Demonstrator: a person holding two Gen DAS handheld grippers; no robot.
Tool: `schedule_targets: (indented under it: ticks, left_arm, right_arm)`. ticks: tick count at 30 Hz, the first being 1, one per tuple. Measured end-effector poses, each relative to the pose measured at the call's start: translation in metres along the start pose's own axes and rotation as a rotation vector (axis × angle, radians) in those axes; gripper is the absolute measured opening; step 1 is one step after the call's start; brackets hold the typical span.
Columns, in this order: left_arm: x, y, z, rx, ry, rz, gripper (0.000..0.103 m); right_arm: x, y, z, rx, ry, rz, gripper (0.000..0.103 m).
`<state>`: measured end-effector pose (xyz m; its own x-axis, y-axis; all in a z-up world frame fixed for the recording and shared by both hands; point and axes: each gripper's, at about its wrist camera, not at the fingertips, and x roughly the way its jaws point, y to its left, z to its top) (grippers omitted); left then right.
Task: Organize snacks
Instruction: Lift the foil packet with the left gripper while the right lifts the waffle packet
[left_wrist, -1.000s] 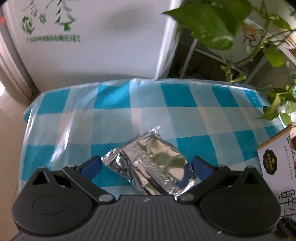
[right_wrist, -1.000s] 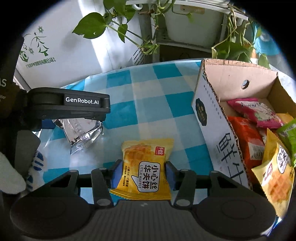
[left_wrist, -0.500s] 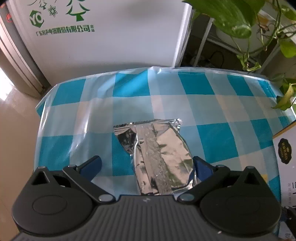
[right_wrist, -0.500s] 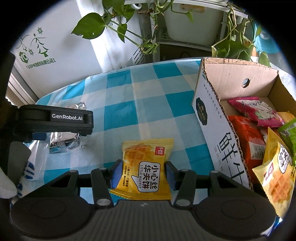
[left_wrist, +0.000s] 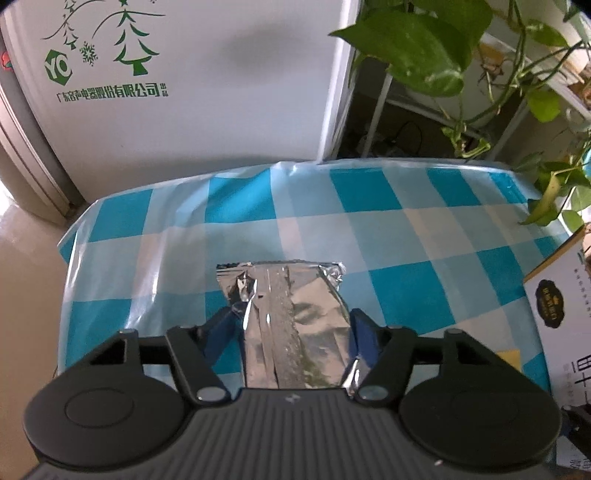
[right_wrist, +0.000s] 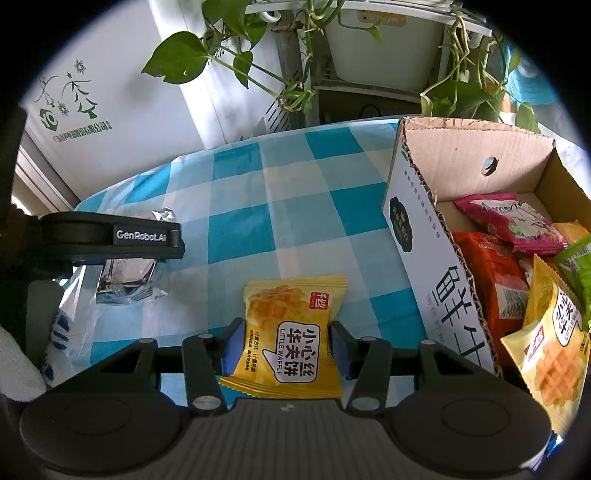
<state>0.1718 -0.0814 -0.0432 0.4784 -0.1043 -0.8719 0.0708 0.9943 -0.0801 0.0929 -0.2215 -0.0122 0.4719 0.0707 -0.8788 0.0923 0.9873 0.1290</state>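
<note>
Blue-checked plastic tablecloth (left_wrist: 402, 236). Left gripper (left_wrist: 293, 332) pinches crinkled silver foil packet (left_wrist: 291, 314); right gripper (right_wrist: 286, 345) clamps yellow waffle packet (right_wrist: 291, 332) (both left of white cardboard box (right_wrist: 424, 258)). Slick foil may slip.

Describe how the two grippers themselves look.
Both the left gripper and the right gripper are matte black, with a ribbed grey body, two round discs, silver pivot screws and blue finger pads. The left one's side reads "GenRobot.AI" in white.

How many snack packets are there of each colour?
Yellow: 3, yellow waffle packet between the right gripper's fingers, two in the cardboard box
Silver: 1, silver packet in the left gripper
Pink: 1
Orange: 1
Green: 1
Total: 7
</note>
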Motion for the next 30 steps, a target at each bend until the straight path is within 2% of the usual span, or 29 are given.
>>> schedule_targets:
  ticks: [13, 14, 18, 20, 25, 27, 29, 30]
  left_arm:
    - [-0.025, -0.003, -0.002, 0.027, -0.067, -0.038, 0.063]
    - [-0.027, -0.004, -0.002, 0.03, -0.072, -0.042, 0.058]
    - [-0.035, -0.007, -0.003, 0.04, -0.09, -0.062, 0.056]
    - [-0.037, -0.009, -0.004, 0.045, -0.095, -0.071, 0.051]
    - [-0.04, -0.01, -0.006, 0.068, -0.109, -0.075, 0.049]
    - [-0.039, -0.006, -0.005, 0.049, -0.113, -0.064, 0.06]
    - [-0.035, -0.001, -0.001, 0.049, -0.099, -0.066, 0.079]
    - [-0.032, 0.0, 0.0, 0.047, -0.092, -0.062, 0.082]
  right_arm:
    - [-0.016, 0.001, 0.008, 0.006, -0.05, 0.024, 0.055]
    - [-0.018, 0.0, 0.008, 0.007, -0.055, 0.028, 0.055]
    - [-0.025, 0.0, 0.009, 0.0, -0.079, 0.032, 0.055]
    - [-0.03, -0.002, 0.01, 0.0, -0.09, 0.036, 0.055]
    - [-0.033, -0.006, 0.011, 0.005, -0.097, 0.039, 0.055]
    - [-0.032, -0.008, 0.01, 0.013, -0.095, 0.036, 0.055]
    - [-0.032, -0.01, 0.01, 0.02, -0.097, 0.031, 0.055]
    - [-0.033, -0.011, 0.011, 0.022, -0.098, 0.031, 0.055]
